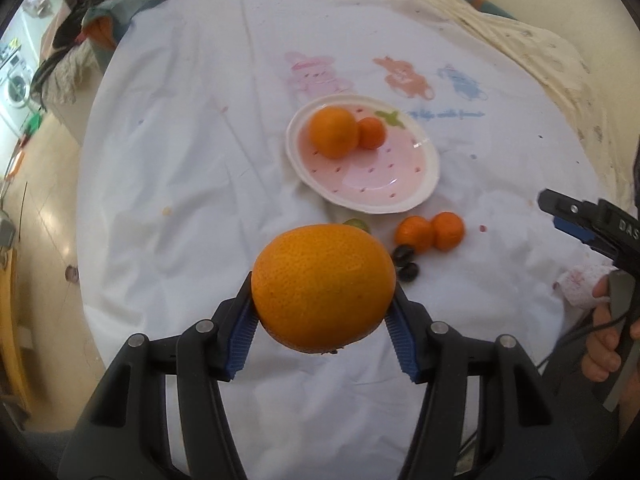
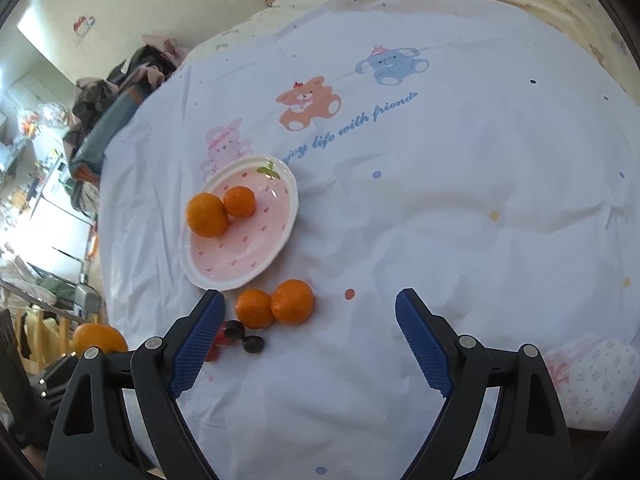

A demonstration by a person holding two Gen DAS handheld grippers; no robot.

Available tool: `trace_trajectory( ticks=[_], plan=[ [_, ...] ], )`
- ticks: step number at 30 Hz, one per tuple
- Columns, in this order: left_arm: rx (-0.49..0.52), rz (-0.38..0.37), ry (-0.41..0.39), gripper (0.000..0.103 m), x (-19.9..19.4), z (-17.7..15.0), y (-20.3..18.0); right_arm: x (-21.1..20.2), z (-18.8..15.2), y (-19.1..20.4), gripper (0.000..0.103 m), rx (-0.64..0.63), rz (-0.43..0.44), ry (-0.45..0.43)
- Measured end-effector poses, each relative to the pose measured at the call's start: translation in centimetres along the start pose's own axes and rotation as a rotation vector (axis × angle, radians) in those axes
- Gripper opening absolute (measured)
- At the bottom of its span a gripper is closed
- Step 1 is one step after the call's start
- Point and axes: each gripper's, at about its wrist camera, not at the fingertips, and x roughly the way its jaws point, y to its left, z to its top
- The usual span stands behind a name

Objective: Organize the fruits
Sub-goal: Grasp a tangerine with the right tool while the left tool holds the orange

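Left gripper [image 1: 323, 316] clamps big orange [image 1: 323, 286] above cloth; plate [image 1: 424, 196] beyond holds two oranges.

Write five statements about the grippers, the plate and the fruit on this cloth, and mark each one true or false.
1. The left gripper grips a large orange. True.
2. The right gripper holds a tangerine. False: its jaws are open and hold nothing.
3. The pink plate holds two orange fruits. True.
4. Four tangerines lie on the cloth beside the plate. False: two tangerines lie there.
5. The dark grapes are on the plate. False: they lie on the cloth.
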Motion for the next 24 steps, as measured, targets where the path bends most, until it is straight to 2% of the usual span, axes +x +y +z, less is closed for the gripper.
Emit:
trace_trajectory(
  ticks=[3, 7, 10, 13, 17, 24],
  plan=[
    [-0.052, -0.021, 0.03, 0.055, 1.0, -0.3, 0.9, 1.1, 0.3, 0.1, 0.089, -0.046, -0.061, 0.04],
    [-0.073, -0.029, 0.051, 0.055, 1.6, -0.4, 1.2, 3.3, 0.7, 0.8, 0.089, -0.186, -0.124, 0.13],
    [-0.09, -0.038, 0.065, 0.055, 1.8, -0.4, 1.5, 5.2, 0.3, 2.0, 0.089, -0.279, -0.123, 0.192],
    [-0.088, -0.014, 0.071, 0.055, 2.1, -0.3, 1.4, 7.4, -0.2, 3.8, 0.087, -0.39, -0.116, 0.247],
    [-0.101, -0.031, 0.081, 0.055, 2.3, -0.3, 1.7, 9.9, -0.9, 5.9, 0.087, -0.564, -0.17, 0.301],
    [-0.093, -0.029, 0.079, 0.055, 2.2, -0.3, 1.6, 12.5, -1.6, 6.9, 0.075, -0.66, -0.185, 0.369]
  ],
)
